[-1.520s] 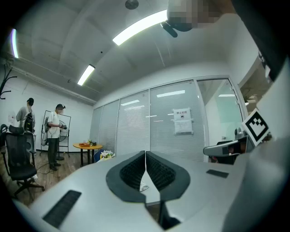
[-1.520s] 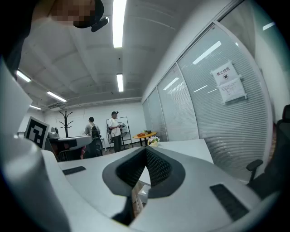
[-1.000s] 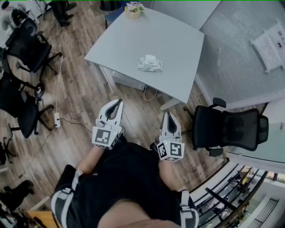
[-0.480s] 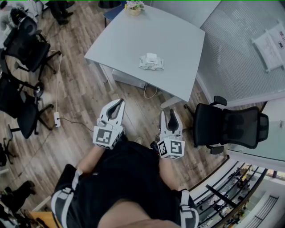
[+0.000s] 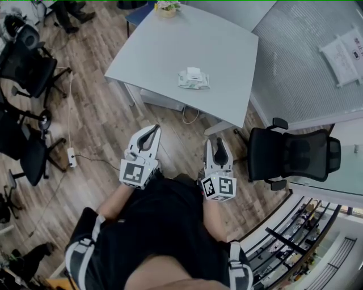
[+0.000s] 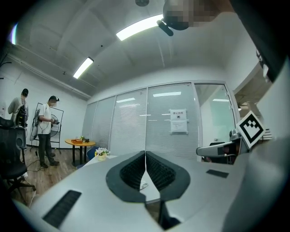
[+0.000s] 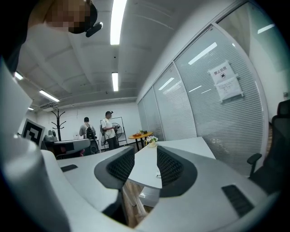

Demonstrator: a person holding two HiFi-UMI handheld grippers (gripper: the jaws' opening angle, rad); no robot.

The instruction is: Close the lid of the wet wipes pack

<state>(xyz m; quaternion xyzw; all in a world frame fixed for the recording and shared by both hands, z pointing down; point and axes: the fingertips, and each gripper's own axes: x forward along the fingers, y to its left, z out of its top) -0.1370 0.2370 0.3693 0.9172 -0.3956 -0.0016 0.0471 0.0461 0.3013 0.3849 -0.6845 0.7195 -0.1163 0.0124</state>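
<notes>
wet wipes pack [image 5: 193, 79] lies on the grey table [image 5: 170, 42], toward the table's near right side and well apart from both grippers. its white lid [image 5: 193, 72] shows at the pack's far edge and looks lifted, though it is small in the head view. a small flower pot [image 5: 166, 7] stands at the table's far corner.

the left gripper [image 5: 152, 131] is held out over the wooden floor [image 5: 102, 124], short of the table, pointing toward it. its jaws are pressed together with nothing between them, the ribbed pads meeting along one thin line.

the right gripper [image 5: 216, 145] is held level with it, just beside it on the right, also short of the table. its jaws have just swung wide apart and eased in a touch. they stand well parted and hold nothing; only the table's corner shows through the gap, far beyond.

a black office chair [image 5: 289, 156] stands to the right of the right gripper, beside the table's near corner. two people [image 6: 46, 129] stand by a round wooden table [image 6: 80, 143] far off at the room's back.
</notes>
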